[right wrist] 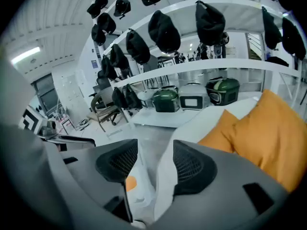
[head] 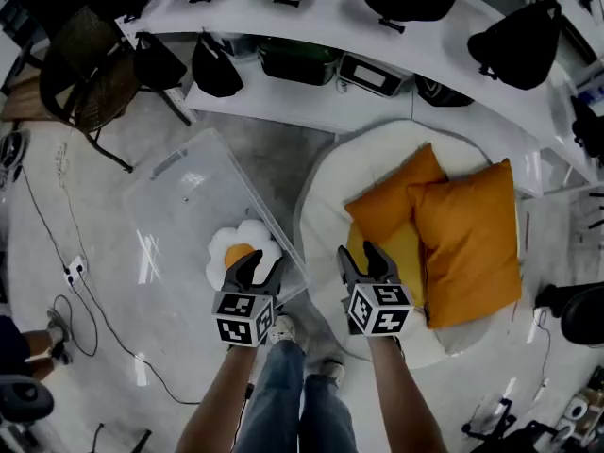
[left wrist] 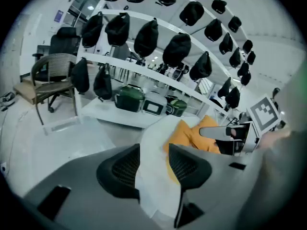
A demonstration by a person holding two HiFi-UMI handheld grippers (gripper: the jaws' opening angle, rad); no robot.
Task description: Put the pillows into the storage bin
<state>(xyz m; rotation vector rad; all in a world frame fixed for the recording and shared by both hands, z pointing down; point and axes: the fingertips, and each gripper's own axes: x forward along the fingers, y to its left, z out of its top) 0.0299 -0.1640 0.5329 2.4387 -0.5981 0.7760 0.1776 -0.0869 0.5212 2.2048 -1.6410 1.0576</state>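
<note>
Feet: the person's jeans (head: pixel 283 385) fill the bottom edge, with bare floor on either side.
Left gripper (head: pixel 255 270): jaws released, pads well apart and nothing pinched; it hangs over the near corner of the storage bin (head: pixel 193 206).
Right gripper (head: pixel 366 257): jaws parted too, and empty; it sits over the near rim of the white round cushion (head: pixel 326 206).
Egg pillow (head: pixel 243 245): already in the bin's near right corner, lying flat with its yellow centre up, partly hidden by the left gripper.
Bin: clear-walled, with its long axis running diagonally from near right to far left.
Gap: a thin wedge of grey floor between the bin's right wall and the cushion's rim, widening farther off.
Yellow pillow (head: pixel 406 258): on the cushion, just beside the right gripper and tucked under the orange pair.
Big orange pillow (head: pixel 467 243): long axis near to far, leaning slightly.
Second orange pillow (head: pixel 392 196): turned like a diamond, one corner pointing away.
Open room: wide floor left of the bin, crossed by cables (head: pixel 75 300).
Far edge: a curved white shelf (head: pixel 283 102) and, far left, a wicker chair (head: pixel 90 64).
</note>
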